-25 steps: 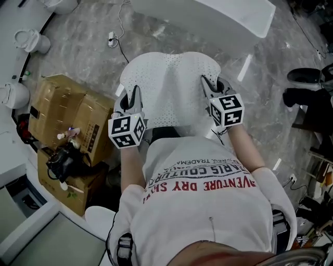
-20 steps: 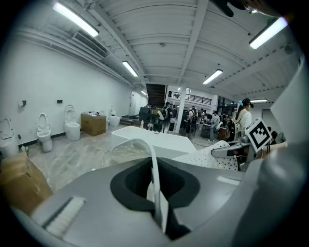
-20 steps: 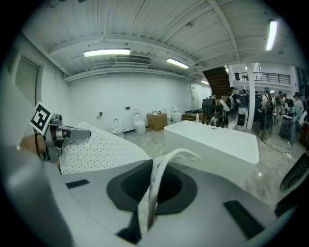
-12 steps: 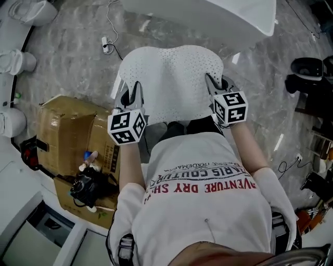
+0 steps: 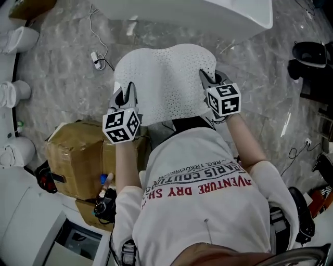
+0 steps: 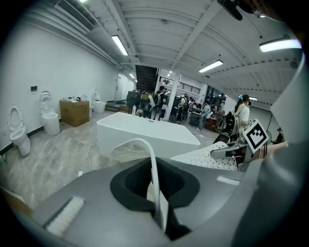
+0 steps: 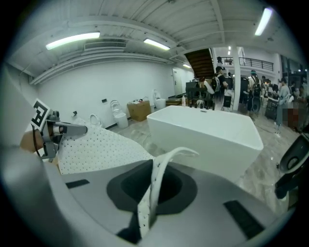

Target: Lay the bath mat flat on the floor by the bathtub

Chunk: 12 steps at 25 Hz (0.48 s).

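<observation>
Beside the bathtub (image 5: 208, 13): the bath mat (image 5: 164, 83) is held up off the floor (image 5: 62, 72), stretched between the two claws on the person's side of the tub; whether its far edge touches the tub wall cannot be told.
Mat material: a thin, limp white sheet, pierced all over with small round holes.
Mat shape: rounded far corners, a shallow dip in the middle of the edge nearest the bathtub, and a soft ridge raised along its centre.
Left claw (image 5: 128, 92): clenched on the mat corner farthest from the bathtub on the left; in the left gripper view a thin white edge is pinched between the grey jaws and curls up toward the tub.
Right claw (image 5: 208, 80): clenched on the matching right corner; in the right gripper view a perforated white strip is nipped between the jaws and bends over toward the tub.
Claw bodies: smooth grey shells, each topped by a cube printed with black-and-white square markers.
Bathtub: white, glossy, freestanding, an oblong with a rounded rim.
Floor: polished grey stone with pale marble veining and streaks of reflected light.
Cardboard box (image 5: 86, 156): brown, taped, set farther from the bathtub than the mat, to the left; its print is too small to be read.
Cable (image 5: 96, 57): a thin lead with a white plug, lying on the floor off the tub's left end.
Toilets (image 6: 48, 118): white ceramic, lined along the wall well apart from the bathtub.
Writing: on the white shirt (image 5: 203, 208), "VENTURE DRY" is read in red capitals, upside down in the head view; the grey lines above it are only partly legible.
</observation>
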Each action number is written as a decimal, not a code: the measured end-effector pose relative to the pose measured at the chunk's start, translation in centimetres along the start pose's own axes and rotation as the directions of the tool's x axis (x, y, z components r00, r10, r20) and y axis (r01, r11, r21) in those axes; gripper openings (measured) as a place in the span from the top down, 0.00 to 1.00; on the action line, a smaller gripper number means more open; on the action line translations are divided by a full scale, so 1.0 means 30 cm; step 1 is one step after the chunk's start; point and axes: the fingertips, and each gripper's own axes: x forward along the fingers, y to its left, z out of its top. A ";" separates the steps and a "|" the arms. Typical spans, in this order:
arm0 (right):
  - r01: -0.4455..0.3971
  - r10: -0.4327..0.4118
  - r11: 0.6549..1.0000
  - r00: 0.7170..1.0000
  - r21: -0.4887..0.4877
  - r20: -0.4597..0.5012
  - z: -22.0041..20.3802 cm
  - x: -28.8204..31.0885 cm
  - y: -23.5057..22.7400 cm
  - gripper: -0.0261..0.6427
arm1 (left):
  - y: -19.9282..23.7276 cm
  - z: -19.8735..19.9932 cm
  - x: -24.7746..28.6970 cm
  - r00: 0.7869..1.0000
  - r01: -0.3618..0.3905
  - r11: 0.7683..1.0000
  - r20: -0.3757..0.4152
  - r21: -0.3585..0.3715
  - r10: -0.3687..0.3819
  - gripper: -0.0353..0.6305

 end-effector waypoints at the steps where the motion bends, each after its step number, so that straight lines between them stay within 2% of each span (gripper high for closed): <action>1: 0.002 -0.002 1.000 1.000 0.019 -0.008 0.012 0.039 -0.034 0.93 | 0.016 0.024 0.057 1.000 0.004 1.000 -0.017 0.005 -0.004 0.92; 6: 0.027 -0.023 0.996 0.999 0.090 -0.048 0.091 0.230 -0.206 0.93 | 0.117 0.152 0.357 0.997 0.015 1.000 -0.072 -0.013 -0.016 0.92; 12: 0.094 -0.079 0.986 0.990 0.136 -0.117 0.125 0.450 -0.362 0.93 | 0.239 0.195 0.685 0.990 0.031 0.999 -0.135 -0.019 -0.033 0.92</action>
